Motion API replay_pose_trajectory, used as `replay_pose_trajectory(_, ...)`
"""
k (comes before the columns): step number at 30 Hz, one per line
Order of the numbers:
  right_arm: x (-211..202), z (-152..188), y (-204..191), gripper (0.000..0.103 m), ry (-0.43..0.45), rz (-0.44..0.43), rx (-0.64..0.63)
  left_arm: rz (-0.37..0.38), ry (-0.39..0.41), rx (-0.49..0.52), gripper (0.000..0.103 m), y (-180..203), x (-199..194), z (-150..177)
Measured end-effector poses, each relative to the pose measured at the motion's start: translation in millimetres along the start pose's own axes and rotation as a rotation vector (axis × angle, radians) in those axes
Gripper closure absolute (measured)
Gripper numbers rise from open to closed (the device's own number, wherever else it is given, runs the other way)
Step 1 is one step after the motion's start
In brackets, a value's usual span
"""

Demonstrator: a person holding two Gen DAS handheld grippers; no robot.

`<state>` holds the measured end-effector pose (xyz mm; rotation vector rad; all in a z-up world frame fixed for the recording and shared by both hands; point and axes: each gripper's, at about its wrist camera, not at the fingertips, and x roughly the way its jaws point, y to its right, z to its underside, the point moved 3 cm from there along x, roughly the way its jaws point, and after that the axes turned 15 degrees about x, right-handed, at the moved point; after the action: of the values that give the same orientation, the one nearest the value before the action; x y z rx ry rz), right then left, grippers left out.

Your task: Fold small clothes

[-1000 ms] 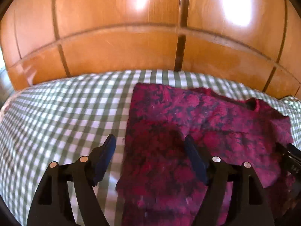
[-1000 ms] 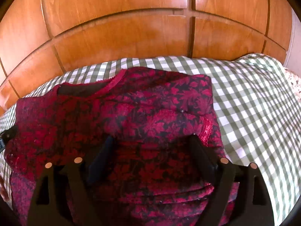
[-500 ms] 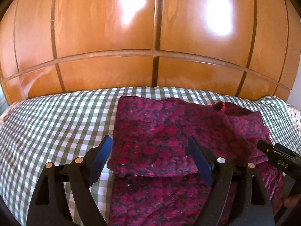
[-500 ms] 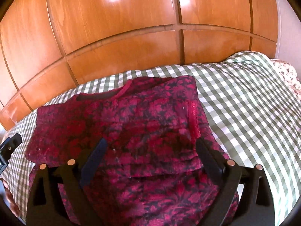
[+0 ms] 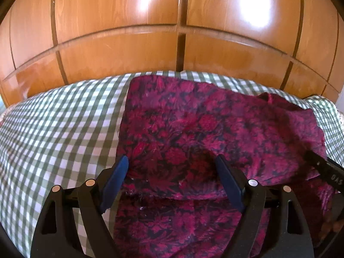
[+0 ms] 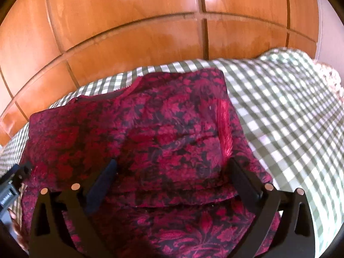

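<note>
A dark red floral garment (image 5: pixel 193 129) lies folded on the green and white checked bed cover (image 5: pixel 53 133). Its upper layer ends in a hem across the lower layer, just in front of both grippers. My left gripper (image 5: pixel 172 161) is open over the garment's left part, nothing pinched. My right gripper (image 6: pixel 172 162) hovers over the garment (image 6: pixel 150 129) near its right side, and its jaws are opening. The cloth lies beneath its fingers, not pressed by the pads. The neckline (image 6: pixel 120 92) faces the far edge. Each view shows the other gripper at its side edge.
Glossy wooden wardrobe panels (image 5: pixel 172 43) rise right behind the bed. The checked cover (image 6: pixel 290 118) stretches out on both sides of the garment. A pale floral fabric (image 6: pixel 331 79) shows at the far right. A hand (image 5: pixel 331 225) is at the right edge.
Both grippers drew back from the garment, which brought the hem of the folded-over layer into view. The right gripper's fingers have spread wider. The left view then came closer again.
</note>
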<state>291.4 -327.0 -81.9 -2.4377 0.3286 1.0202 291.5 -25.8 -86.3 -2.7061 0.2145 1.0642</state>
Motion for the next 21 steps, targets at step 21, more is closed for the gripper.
replay_pose_trajectory(21, -77, 37, 77, 0.002, -0.155, -0.026, 0.019, 0.228, -0.164, -0.113, 0.029, -45, -92, 121)
